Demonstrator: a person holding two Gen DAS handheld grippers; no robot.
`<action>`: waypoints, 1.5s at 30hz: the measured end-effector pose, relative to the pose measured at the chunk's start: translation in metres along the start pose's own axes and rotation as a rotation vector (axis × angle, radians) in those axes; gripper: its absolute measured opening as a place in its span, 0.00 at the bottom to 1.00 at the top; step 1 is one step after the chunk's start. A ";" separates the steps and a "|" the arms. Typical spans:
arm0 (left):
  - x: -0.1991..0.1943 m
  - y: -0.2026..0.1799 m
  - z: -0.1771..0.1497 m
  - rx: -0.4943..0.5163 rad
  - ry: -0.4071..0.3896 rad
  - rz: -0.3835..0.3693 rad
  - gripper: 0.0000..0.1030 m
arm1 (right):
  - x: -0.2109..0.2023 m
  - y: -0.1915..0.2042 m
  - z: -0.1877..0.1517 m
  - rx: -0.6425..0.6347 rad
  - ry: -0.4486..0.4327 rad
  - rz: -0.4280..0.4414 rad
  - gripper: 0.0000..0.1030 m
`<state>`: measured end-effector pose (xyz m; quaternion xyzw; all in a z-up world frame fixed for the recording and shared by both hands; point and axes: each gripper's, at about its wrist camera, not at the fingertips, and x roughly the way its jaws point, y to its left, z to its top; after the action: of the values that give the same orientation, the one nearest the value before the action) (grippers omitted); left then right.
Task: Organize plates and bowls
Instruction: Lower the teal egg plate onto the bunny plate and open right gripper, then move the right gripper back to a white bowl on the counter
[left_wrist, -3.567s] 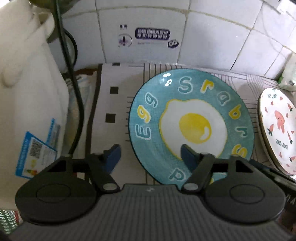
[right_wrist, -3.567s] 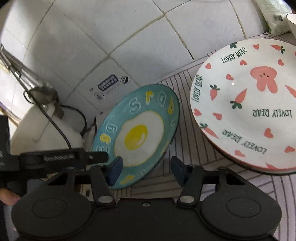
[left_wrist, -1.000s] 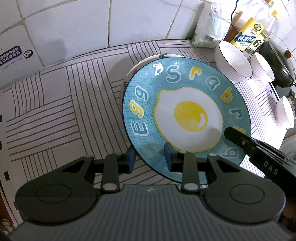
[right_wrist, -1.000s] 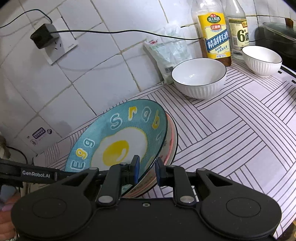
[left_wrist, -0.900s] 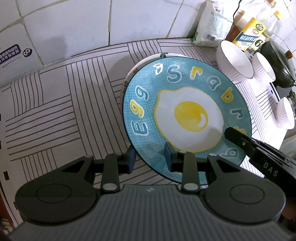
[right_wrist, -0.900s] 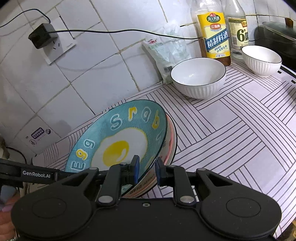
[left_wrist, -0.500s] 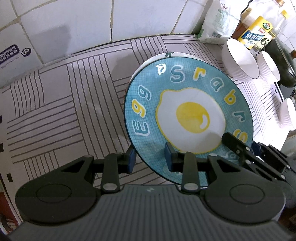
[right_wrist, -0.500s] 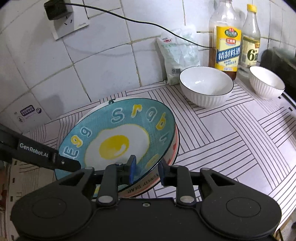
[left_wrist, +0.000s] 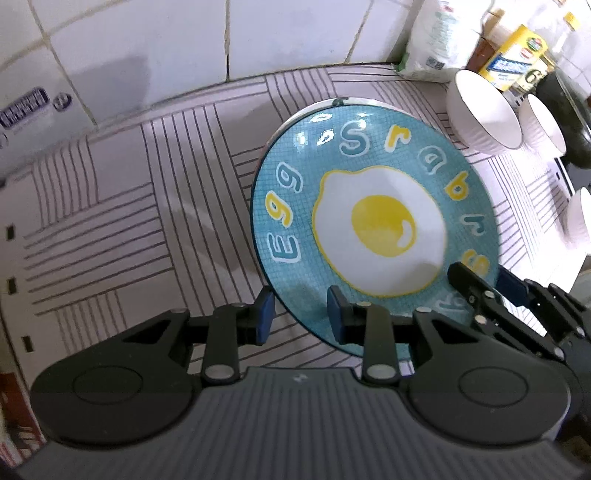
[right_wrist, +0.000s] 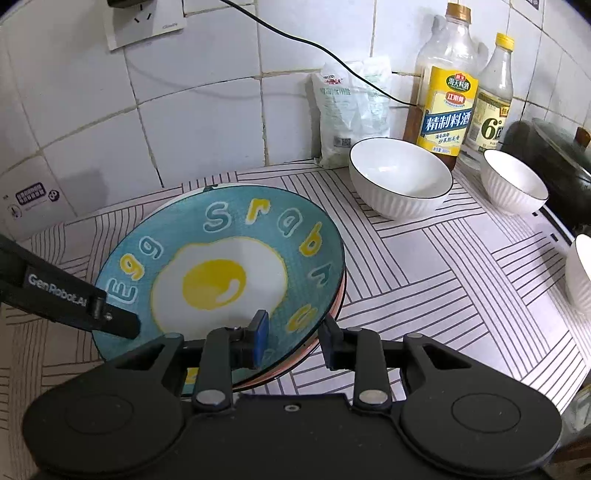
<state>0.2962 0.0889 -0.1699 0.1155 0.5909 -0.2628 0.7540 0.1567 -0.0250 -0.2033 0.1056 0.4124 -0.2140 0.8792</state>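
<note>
A blue plate with a fried-egg picture (left_wrist: 376, 225) (right_wrist: 221, 273) lies on top of the pink-rimmed plate stack (right_wrist: 332, 314) on the striped mat. My left gripper (left_wrist: 301, 319) is open, its fingers straddling the plate's near rim without clamping it. My right gripper (right_wrist: 293, 341) is open too, one finger over the plate and one outside its rim. A large white bowl (right_wrist: 400, 177) and a smaller white bowl (right_wrist: 515, 186) stand behind on the right; a third bowl (right_wrist: 580, 273) sits at the right edge.
The striped mat (right_wrist: 461, 277) covers the counter. Against the tiled wall stand a white bag (right_wrist: 351, 114), two bottles (right_wrist: 448, 96) and a dark pot (right_wrist: 557, 162). A wall socket with a cable (right_wrist: 144, 22) is above.
Both grippers carried the blue plate from the left onto the pink plate stack. In the last half second both opened and let go; the plate now rests flat on the stack.
</note>
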 end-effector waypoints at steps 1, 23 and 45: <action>-0.005 -0.003 -0.002 0.012 -0.008 0.006 0.29 | 0.001 -0.001 0.000 0.002 0.014 -0.009 0.33; -0.143 -0.064 -0.053 0.214 -0.094 0.063 0.66 | -0.132 -0.062 0.017 0.038 -0.024 0.269 0.43; -0.150 -0.185 -0.063 0.239 -0.089 0.086 0.88 | -0.197 -0.170 0.031 -0.167 -0.082 0.159 0.91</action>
<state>0.1205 0.0037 -0.0197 0.2180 0.5158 -0.3038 0.7708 -0.0130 -0.1300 -0.0331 0.0556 0.3829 -0.1128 0.9152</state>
